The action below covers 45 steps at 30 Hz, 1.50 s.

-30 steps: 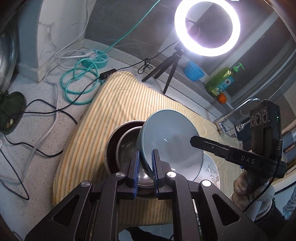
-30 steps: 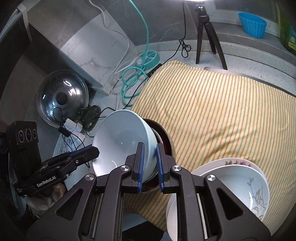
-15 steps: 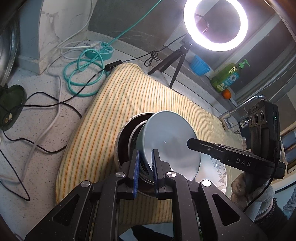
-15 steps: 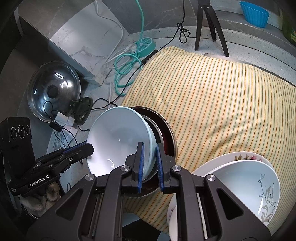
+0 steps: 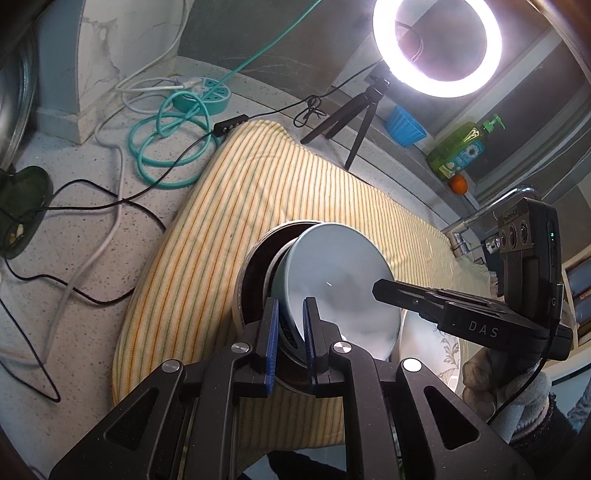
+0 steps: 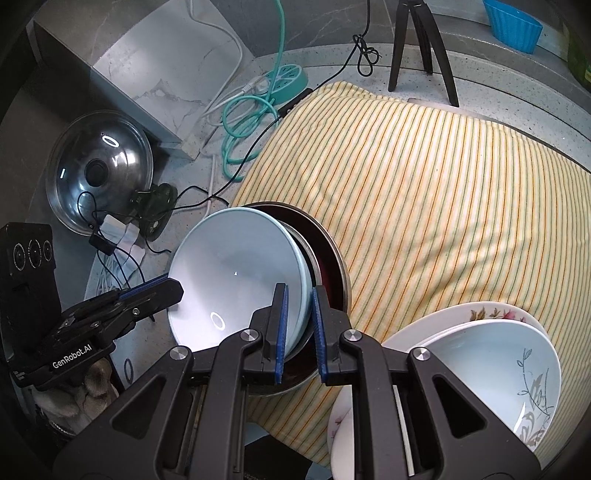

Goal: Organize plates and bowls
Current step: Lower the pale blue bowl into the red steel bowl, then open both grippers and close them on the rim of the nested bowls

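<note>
Two grippers grip blue bowl (image 5: pixel 340 273) | striped cloth (image 6: pixel 424 192) | speckled counter (image 5: pixel 74 229)

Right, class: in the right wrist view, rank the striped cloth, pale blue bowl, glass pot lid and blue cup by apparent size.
1. Striped cloth, by far the largest.
2. Pale blue bowl.
3. Glass pot lid; it sits farther off, so its rank against the bowl is unsure.
4. Blue cup, smallest and farthest.
</note>
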{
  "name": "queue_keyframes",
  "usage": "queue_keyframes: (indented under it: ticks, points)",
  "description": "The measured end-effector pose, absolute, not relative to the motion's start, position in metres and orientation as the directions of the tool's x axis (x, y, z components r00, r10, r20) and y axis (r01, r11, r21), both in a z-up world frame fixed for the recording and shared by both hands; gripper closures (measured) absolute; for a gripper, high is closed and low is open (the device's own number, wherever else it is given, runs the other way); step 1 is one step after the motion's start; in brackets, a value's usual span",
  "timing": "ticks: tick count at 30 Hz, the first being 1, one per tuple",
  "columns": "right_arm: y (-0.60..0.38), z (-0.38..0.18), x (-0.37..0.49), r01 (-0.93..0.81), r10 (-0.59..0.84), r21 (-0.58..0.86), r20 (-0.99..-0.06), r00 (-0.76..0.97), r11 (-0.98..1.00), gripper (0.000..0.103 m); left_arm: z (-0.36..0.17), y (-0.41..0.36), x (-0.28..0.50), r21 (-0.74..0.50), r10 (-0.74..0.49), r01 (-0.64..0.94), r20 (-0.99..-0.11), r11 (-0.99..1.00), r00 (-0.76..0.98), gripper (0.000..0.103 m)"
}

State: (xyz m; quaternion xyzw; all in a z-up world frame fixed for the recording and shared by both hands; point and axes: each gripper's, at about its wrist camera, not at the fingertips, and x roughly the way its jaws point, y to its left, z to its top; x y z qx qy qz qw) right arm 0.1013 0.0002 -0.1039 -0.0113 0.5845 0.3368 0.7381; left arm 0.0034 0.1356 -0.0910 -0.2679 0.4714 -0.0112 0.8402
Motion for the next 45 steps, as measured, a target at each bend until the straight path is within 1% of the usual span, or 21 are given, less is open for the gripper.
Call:
queue_keyframes:
  ticks: [2, 3, 4, 5, 6, 7, 8, 9, 12, 15, 21, 32, 37, 41, 43, 45]
  points:
    - [0.001, -0.104, 0.101, -0.516, 0.484, 0.373, -0.870, 0.094, 0.771, 0.087, -0.092, 0.135, 0.004, -0.459, -0.269, -0.240, -0.790, 0.856, 0.551, 0.088]
    - [0.000, -0.103, 0.101, -0.519, 0.486, 0.372, -0.869, 0.098, 0.769, 0.082, -0.091, 0.135, 0.005, -0.460, -0.270, -0.239, -0.789, 0.855, 0.552, 0.087]
    - [0.000, -0.101, 0.100, -0.525, 0.492, 0.374, -0.865, 0.101, 0.765, 0.073, -0.091, 0.135, 0.005, -0.461, -0.270, -0.236, -0.787, 0.856, 0.555, 0.086]
    - [0.000, -0.097, 0.099, -0.532, 0.498, 0.372, -0.860, 0.111, 0.761, 0.067, -0.089, 0.135, 0.004, -0.460, -0.268, -0.233, -0.784, 0.857, 0.560, 0.084]
    - [0.000, -0.093, 0.098, -0.539, 0.505, 0.368, -0.854, 0.126, 0.758, 0.053, -0.087, 0.134, 0.004, -0.455, -0.264, -0.229, -0.782, 0.860, 0.564, 0.081]
    - [-0.001, -0.088, 0.097, -0.546, 0.513, 0.366, -0.847, 0.141, 0.754, 0.043, -0.085, 0.134, 0.003, -0.453, -0.259, -0.228, -0.781, 0.862, 0.568, 0.073]
    - [-0.001, -0.084, 0.096, -0.551, 0.522, 0.368, -0.840, 0.149, 0.749, 0.041, -0.083, 0.135, 0.003, -0.451, -0.256, -0.228, -0.778, 0.863, 0.573, 0.068]
    - [-0.002, -0.080, 0.095, -0.558, 0.533, 0.371, -0.832, 0.156, 0.742, 0.038, -0.081, 0.135, 0.002, -0.451, -0.252, -0.227, -0.775, 0.863, 0.580, 0.068]
    - [-0.004, -0.071, 0.092, -0.568, 0.538, 0.360, -0.824, 0.178, 0.740, 0.037, -0.077, 0.140, 0.000, -0.452, -0.242, -0.235, -0.769, 0.861, 0.592, 0.068]
    - [-0.011, -0.065, 0.092, -0.559, 0.550, 0.370, -0.813, 0.193, 0.742, 0.032, -0.074, 0.147, -0.003, -0.454, -0.229, -0.250, -0.763, 0.855, 0.604, 0.068]
    - [-0.036, -0.064, 0.094, -0.506, 0.561, 0.401, -0.800, 0.213, 0.764, 0.032, -0.082, 0.160, -0.014, -0.467, -0.214, -0.294, -0.765, 0.834, 0.608, 0.068]
    - [-0.076, -0.095, 0.098, -0.362, 0.565, 0.475, -0.800, 0.201, 0.802, 0.033, -0.105, 0.164, -0.025, -0.505, -0.222, -0.347, -0.764, 0.790, 0.606, 0.069]
    - [-0.070, -0.105, 0.097, -0.370, 0.567, 0.483, -0.807, 0.164, 0.794, 0.050, -0.108, 0.163, -0.022, -0.505, -0.227, -0.338, -0.763, 0.794, 0.606, 0.071]
    - [-0.060, -0.111, 0.094, -0.386, 0.571, 0.487, -0.810, 0.137, 0.783, 0.059, -0.111, 0.161, -0.018, -0.504, -0.238, -0.327, -0.766, 0.799, 0.597, 0.078]
    - [-0.056, -0.113, 0.094, -0.395, 0.564, 0.479, -0.815, 0.131, 0.784, 0.067, -0.113, 0.161, -0.017, -0.503, -0.238, -0.329, -0.767, 0.799, 0.595, 0.079]
    - [-0.053, -0.115, 0.094, -0.396, 0.562, 0.479, -0.818, 0.122, 0.783, 0.071, -0.114, 0.162, -0.016, -0.507, -0.243, -0.330, -0.768, 0.797, 0.592, 0.084]
